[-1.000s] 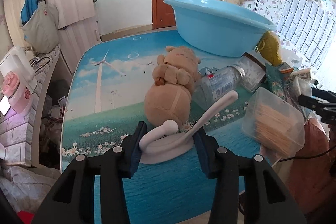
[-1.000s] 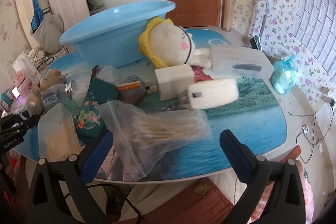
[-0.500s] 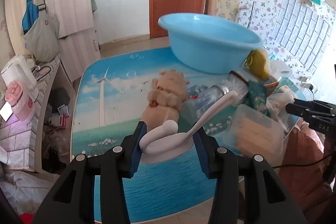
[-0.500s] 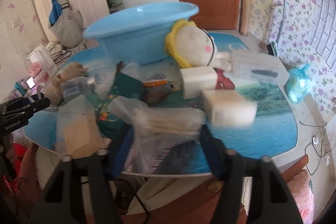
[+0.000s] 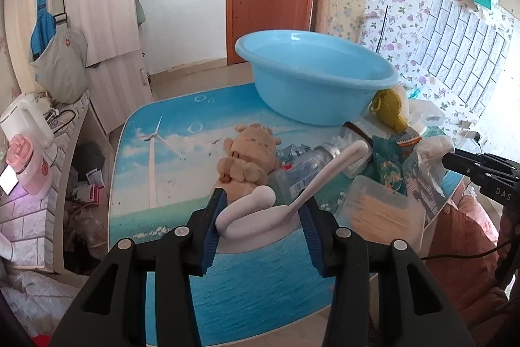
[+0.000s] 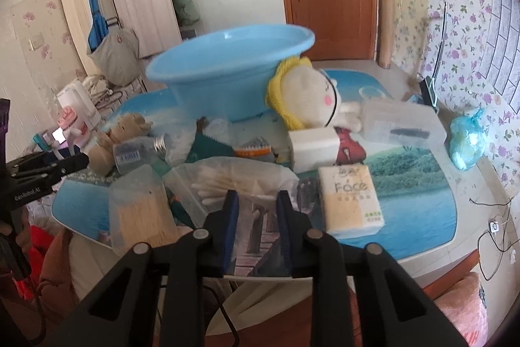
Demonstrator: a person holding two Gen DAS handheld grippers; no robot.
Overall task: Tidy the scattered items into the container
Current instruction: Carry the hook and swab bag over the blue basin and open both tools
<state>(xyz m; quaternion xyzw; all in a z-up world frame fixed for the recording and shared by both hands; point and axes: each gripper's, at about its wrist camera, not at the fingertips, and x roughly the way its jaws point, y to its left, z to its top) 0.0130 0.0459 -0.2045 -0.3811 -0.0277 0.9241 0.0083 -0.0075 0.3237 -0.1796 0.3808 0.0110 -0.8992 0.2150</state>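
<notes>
left hand-held gripper [image 5: 261, 217] clamps one white hook [image 5: 260, 215]; one basin [image 5: 312, 86]; two plush toys [image 5: 248, 158]

Your left gripper [image 5: 261, 218]: angled downward, jaws clamped on a load. Your right gripper [image 6: 256, 215]: angled downward, jaws pinched onto something thin.

Basin [image 5: 320, 80] at table [image 5: 169, 158] rear; bear [image 5: 248, 158] before it; doll [image 6: 308, 93] right of basin.
</notes>
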